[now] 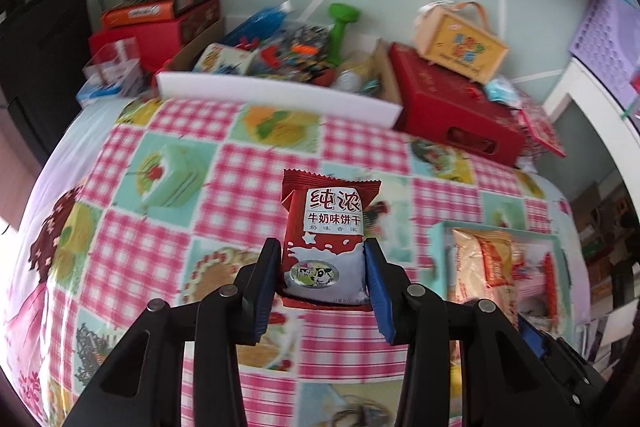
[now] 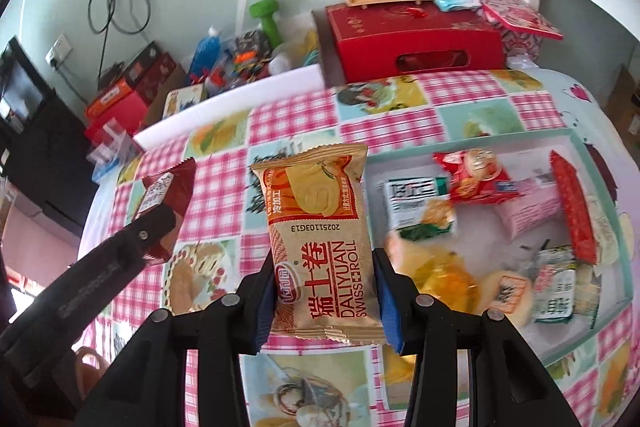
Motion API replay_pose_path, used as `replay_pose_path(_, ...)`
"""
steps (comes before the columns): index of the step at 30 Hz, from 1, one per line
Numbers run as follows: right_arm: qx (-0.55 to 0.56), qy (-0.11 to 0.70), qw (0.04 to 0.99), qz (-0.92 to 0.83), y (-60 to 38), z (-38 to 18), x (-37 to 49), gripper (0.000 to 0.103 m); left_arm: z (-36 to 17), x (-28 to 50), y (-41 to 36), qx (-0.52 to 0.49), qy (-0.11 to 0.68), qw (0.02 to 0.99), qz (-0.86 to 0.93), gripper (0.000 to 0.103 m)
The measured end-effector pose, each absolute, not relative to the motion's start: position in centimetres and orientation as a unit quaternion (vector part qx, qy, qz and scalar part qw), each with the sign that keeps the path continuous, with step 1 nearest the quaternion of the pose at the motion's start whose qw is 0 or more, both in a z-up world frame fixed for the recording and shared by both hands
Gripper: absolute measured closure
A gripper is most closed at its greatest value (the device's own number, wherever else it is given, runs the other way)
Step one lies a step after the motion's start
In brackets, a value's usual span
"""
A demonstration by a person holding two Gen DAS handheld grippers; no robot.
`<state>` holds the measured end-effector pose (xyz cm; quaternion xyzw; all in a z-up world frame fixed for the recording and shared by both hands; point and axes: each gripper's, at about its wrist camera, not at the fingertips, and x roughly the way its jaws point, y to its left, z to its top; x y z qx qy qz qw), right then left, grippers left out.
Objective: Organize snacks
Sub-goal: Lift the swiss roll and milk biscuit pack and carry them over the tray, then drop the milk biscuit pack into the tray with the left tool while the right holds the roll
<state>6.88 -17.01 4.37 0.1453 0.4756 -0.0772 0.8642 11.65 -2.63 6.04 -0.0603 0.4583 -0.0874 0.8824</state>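
My left gripper (image 1: 322, 263) is shut on a red-and-white milk biscuit packet (image 1: 326, 227), held upright above the checked tablecloth (image 1: 160, 247). The same packet (image 2: 166, 195) and the left gripper show at the left of the right wrist view. My right gripper (image 2: 324, 283) is shut on a tan Swiss roll packet (image 2: 320, 239), held above the cloth beside a light green tray (image 2: 600, 163) that holds several snack packets. The tray also shows in the left wrist view (image 1: 438, 247).
A white foam board (image 1: 276, 95) edges the table's far side. Behind it are a cardboard box of toys (image 1: 288, 55), a green dumbbell (image 1: 340, 27), a red gift box (image 1: 460, 107) with a yellow case (image 1: 460, 43) on top, and stacked red boxes (image 1: 152, 23).
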Motion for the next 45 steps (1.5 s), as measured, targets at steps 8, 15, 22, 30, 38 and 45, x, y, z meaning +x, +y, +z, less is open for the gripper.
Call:
replay_pose_path(8, 0.184, 0.485, 0.839, -0.167, -23.7, 3.0, 6.2, 0.056, 5.9, 11.4, -9.3, -0.032, 0.464, 0.87, -0.165, 0.06)
replay_pose_path(15, 0.215, 0.47, 0.828, -0.218, -28.1, 3.1, 4.7, 0.056, 4.7, 11.1, -14.3, -0.002, 0.477, 0.854, -0.207, 0.06)
replay_pose_path(22, 0.234, 0.471, 0.817, -0.235, -30.2, 2.8, 3.9, 0.056, 3.4, 10.7, -17.6, 0.008, 0.486, 0.842, -0.233, 0.067)
replay_pose_path(30, 0.238, 0.48, 0.812, -0.231, -30.4, 1.9, 4.2, 0.056, 3.1, 12.2, -14.0, -0.02, 0.5, 0.843, -0.197, 0.068)
replay_pose_path(38, 0.235, 0.493, 0.807, -0.226, -30.0, 1.2, 4.6, 0.056, 1.7, 14.2, -6.4, -0.064, 0.526, 0.843, -0.092, 0.046)
replay_pose_path(45, 0.238, 0.493, 0.806, -0.227, -30.0, 1.2, 4.6, 0.055, -0.7, 13.9, -10.7, -0.019, 0.55, 0.824, -0.136, 0.04)
